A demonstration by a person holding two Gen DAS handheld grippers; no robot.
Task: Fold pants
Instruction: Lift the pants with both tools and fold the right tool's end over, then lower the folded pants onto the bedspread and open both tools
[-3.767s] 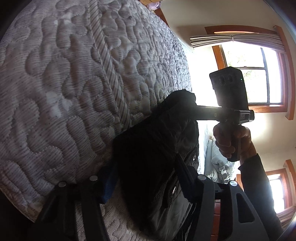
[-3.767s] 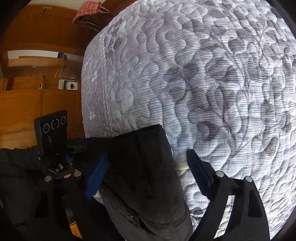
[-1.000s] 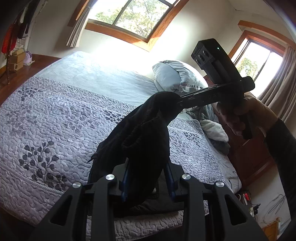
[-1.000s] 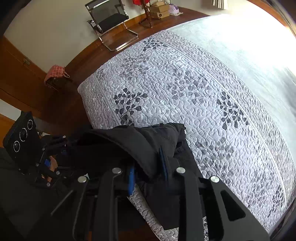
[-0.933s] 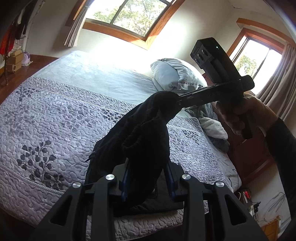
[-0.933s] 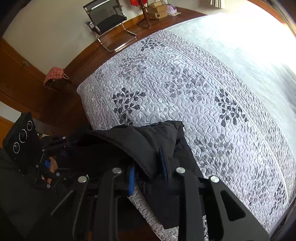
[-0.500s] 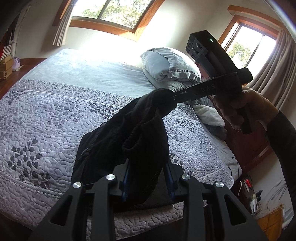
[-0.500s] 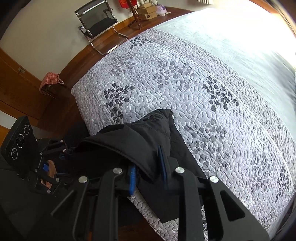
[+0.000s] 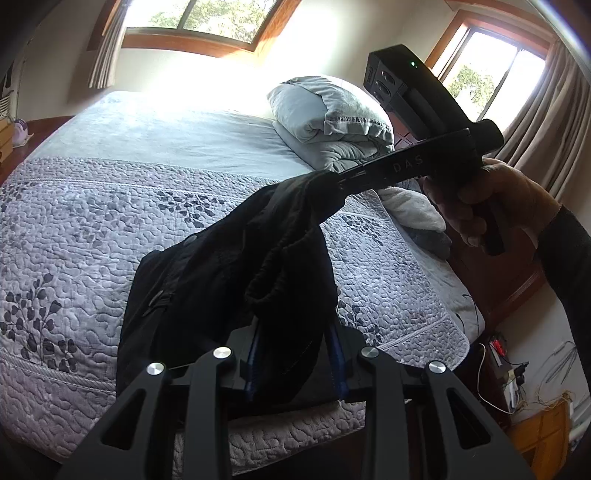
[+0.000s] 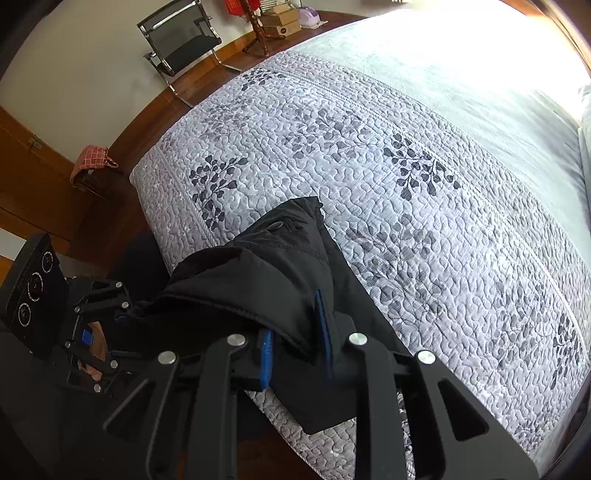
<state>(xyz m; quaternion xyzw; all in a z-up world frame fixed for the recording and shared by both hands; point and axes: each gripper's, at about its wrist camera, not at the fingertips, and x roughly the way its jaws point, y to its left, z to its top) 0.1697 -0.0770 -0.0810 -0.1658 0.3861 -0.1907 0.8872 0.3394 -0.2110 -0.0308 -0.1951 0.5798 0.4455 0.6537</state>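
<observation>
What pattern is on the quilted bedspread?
Dark leafy sprigs on the pale grey quilted bedspread, clearest in the right wrist view.

Both grippers' fingers pinch the black pants above the quilted bed.

Grey pillow at the bedhead, black chair by the wall, cardboard boxes on the floor

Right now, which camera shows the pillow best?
The left wrist view: the pillow lies whole at the bed's head, beyond the pants. The right wrist view shows at most a pale sliver at its right edge, too washed out to tell.
</observation>
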